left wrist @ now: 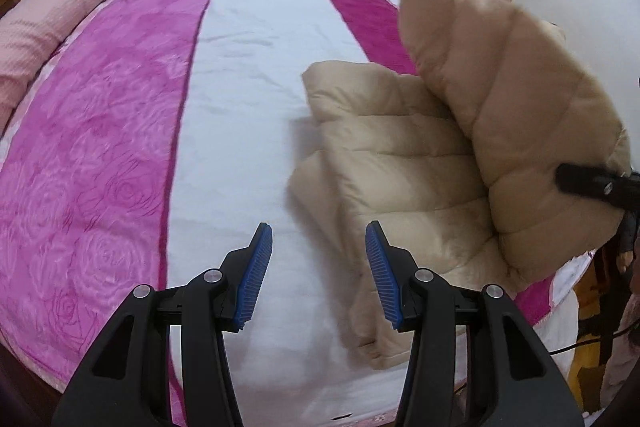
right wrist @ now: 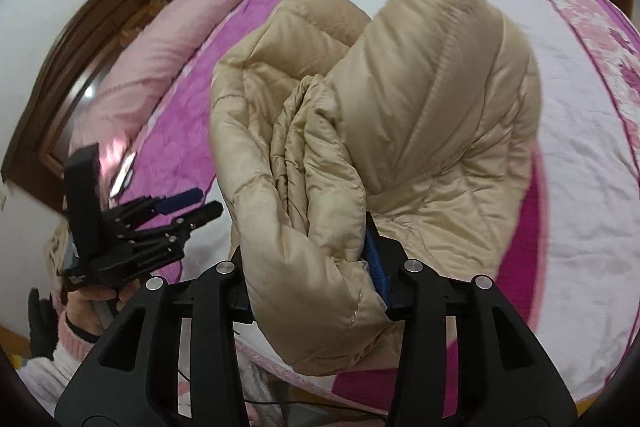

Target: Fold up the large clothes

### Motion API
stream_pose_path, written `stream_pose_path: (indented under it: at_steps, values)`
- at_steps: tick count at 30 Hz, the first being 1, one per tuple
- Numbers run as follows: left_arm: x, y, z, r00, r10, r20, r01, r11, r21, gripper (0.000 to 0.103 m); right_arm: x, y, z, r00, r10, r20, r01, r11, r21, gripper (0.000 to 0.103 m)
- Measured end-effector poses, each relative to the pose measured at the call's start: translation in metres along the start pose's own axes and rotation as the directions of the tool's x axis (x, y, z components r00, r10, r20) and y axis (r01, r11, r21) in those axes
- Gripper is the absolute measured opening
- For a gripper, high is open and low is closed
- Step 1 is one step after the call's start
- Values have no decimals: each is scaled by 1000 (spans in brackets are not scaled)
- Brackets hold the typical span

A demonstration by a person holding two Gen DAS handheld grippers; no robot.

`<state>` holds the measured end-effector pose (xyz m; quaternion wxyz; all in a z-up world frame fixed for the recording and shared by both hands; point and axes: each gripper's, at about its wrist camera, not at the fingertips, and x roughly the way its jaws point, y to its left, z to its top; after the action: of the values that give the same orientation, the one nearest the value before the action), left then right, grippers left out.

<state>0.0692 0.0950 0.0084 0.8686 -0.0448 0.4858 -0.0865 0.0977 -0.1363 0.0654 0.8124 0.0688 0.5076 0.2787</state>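
Mid-fold: my right gripper (right wrist: pixel 320 267) pinches the jacket's (right wrist: pixel 420 115) raised edge, left gripper (left wrist: pixel 319 275) spread and empty; next, lay it flat on the bed (left wrist: pixel 248 75).

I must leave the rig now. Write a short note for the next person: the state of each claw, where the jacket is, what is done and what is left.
Left claw: open, holding nothing, above the white stripe of the bedspread, beside the jacket.
Right claw: shut on a thick bunch of the beige puffer jacket, lifting that part up.
Jacket: on the bed, partly folded; its lower part lies on the bedspread, and the lifted part stands above it.
Done: first folds, it seems.
Left: probably lay the lifted part over, release it, and tidy the bundle.
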Motion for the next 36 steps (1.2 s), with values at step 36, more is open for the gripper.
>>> stream_pose_path:
  at_steps: [36]
  values:
    - [-21,-84,53,972,-233,39,230,971,71,84,-39,-55,-18,990,-89,106,77,991,106,71]
